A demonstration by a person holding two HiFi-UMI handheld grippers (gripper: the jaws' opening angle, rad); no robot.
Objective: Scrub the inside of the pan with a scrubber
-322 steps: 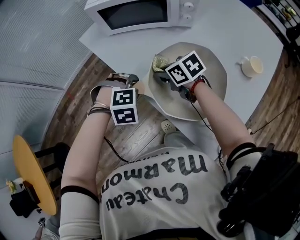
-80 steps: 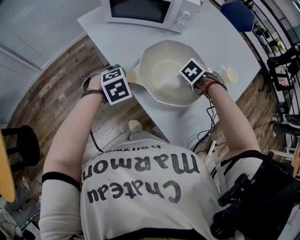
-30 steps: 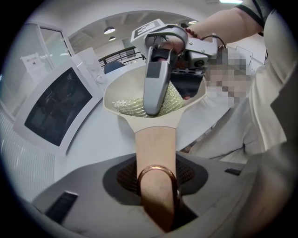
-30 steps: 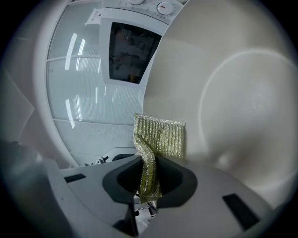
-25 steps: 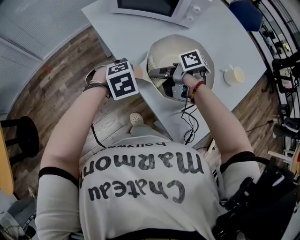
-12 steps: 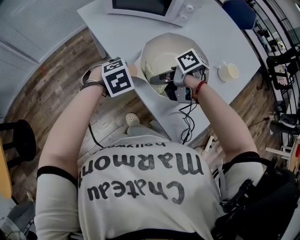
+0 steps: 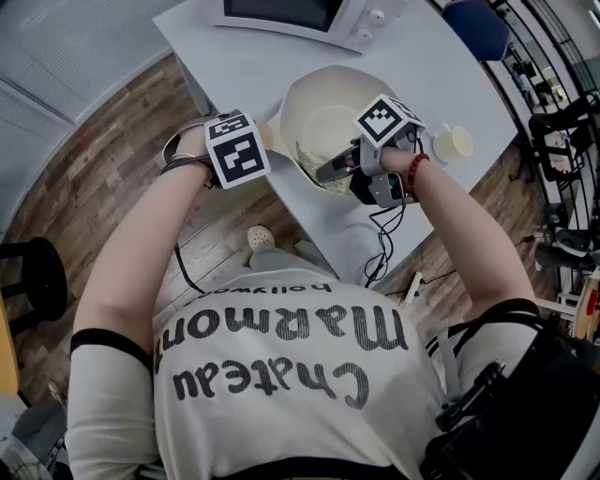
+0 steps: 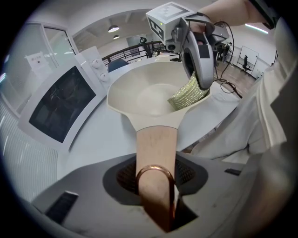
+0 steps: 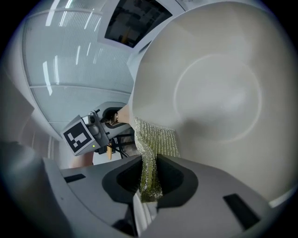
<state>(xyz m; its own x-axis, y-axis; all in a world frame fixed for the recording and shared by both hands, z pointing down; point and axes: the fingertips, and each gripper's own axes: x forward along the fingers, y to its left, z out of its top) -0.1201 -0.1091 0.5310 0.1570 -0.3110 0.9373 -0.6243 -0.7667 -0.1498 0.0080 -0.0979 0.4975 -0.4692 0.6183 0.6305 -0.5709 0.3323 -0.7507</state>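
A cream pan [image 7: 328, 117] sits at the near edge of the white table, its tan wooden handle [image 8: 156, 158] pointing toward me. My left gripper [image 8: 156, 197] is shut on that handle, just below its copper hanging ring [image 8: 155, 174]. A yellow-green mesh scrubber [image 9: 156, 142] is pinched in my right gripper [image 9: 149, 186], which is shut on it. The scrubber [image 8: 188, 93] presses against the pan's inner wall [image 9: 219, 97] on the near side, close to the rim. In the head view the right gripper [image 7: 342, 169] reaches over the pan's near rim, and the scrubber [image 7: 314, 155] shows below it.
A white microwave [image 7: 309, 19] stands at the table's far side, behind the pan. A cream cup [image 7: 453, 143] rests on the table to the right. A cable [image 7: 380, 239] hangs from the right gripper over the table edge. Wooden floor lies below.
The right gripper with the scrubber has slid from the pan's left inner wall toward its near right side. The left gripper keeps its hold on the handle.
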